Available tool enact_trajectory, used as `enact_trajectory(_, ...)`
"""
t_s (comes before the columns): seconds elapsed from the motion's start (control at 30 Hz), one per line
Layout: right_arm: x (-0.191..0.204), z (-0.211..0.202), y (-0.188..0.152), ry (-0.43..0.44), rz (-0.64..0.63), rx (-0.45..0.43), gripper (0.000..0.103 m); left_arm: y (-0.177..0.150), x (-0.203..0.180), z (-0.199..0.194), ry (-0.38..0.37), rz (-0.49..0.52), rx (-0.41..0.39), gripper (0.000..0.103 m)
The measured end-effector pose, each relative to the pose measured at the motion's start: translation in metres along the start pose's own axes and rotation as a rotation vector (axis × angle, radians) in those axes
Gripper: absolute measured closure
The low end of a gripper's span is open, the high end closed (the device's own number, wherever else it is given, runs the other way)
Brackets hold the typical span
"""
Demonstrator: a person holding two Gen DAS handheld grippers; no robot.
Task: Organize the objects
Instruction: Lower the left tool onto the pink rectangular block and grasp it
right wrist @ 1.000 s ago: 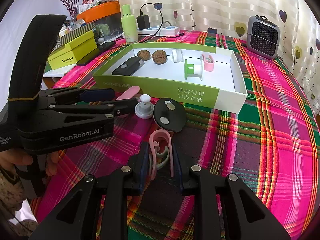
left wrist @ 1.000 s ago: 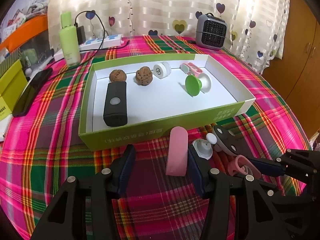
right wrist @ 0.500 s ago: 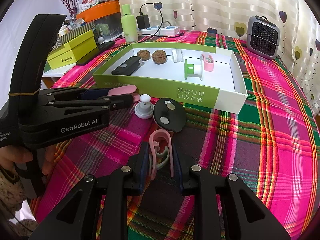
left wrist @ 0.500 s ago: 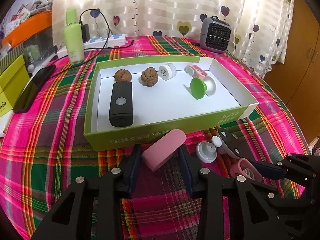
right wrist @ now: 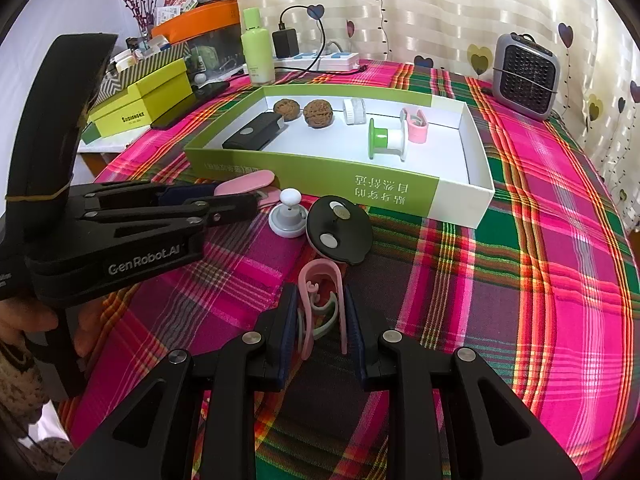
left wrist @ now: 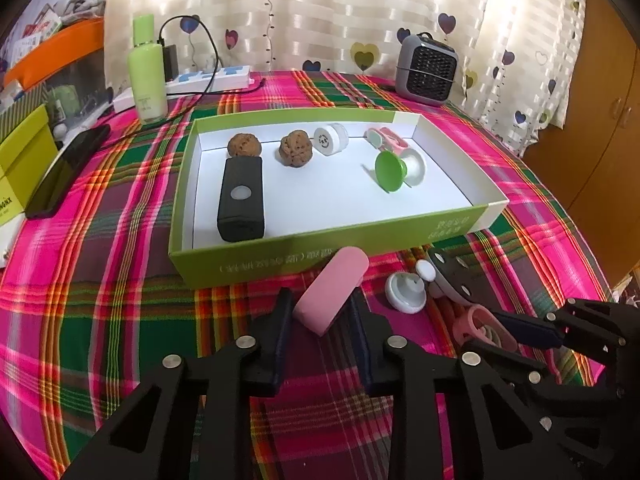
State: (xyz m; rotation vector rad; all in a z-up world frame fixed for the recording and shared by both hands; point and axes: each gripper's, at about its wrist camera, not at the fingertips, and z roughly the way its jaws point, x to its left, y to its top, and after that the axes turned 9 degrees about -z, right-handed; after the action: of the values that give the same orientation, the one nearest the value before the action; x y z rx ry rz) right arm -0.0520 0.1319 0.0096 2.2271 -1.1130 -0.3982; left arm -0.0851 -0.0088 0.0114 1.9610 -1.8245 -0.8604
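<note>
My left gripper [left wrist: 320, 312] is shut on a flat pink oblong case [left wrist: 332, 292] and holds it just in front of the green-and-white box [left wrist: 280, 264], off the cloth. The case also shows in the right wrist view [right wrist: 246, 184]. My right gripper [right wrist: 320, 312] is shut on a pink clip [right wrist: 322, 292] that lies on the plaid cloth. The box holds a black device [left wrist: 241, 200], two walnuts [left wrist: 296, 148], a white round case [left wrist: 330, 140], a green-and-white spool [left wrist: 396, 168] and a small pink clip [left wrist: 386, 138].
A white knob disc [right wrist: 288, 216] and a black round lid [right wrist: 338, 228] lie between the grippers and the box. At the back stand a grey mini heater [left wrist: 426, 68], a green bottle [left wrist: 146, 68] and a power strip [left wrist: 212, 78]. A phone [left wrist: 66, 168] and yellow-green boxes [right wrist: 140, 100] lie at the left.
My left gripper closed on the pink case, turned it from upright to slanted and lifted it toward the box front. The right gripper stayed shut on the pink clip.
</note>
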Motion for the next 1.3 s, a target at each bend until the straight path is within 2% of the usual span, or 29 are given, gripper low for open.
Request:
enact_trajectory(0.27,-0.001,0.0,-0.001,0.002,0.001,0.0,0.078,-0.005,0.0,-0.002,-0.007,0.016,0.001,0.081)
enact_trajectory(0.5,0.0,0.0,0.0,0.002,0.001,0.0,0.078,0.002,-0.006,0.003,-0.001,0.038,0.006,0.075)
enact_trajectory(0.73,-0.001,0.0,0.0,0.002,0.002,0.0,0.078,0.005,-0.013,0.006,0.015,0.067,0.006,0.074)
enact_trajectory(1.3,-0.001,-0.001,-0.001,-0.009,0.006,-0.001,0.079,-0.005,-0.009,-0.002,-0.014,0.037,0.011,0.087)
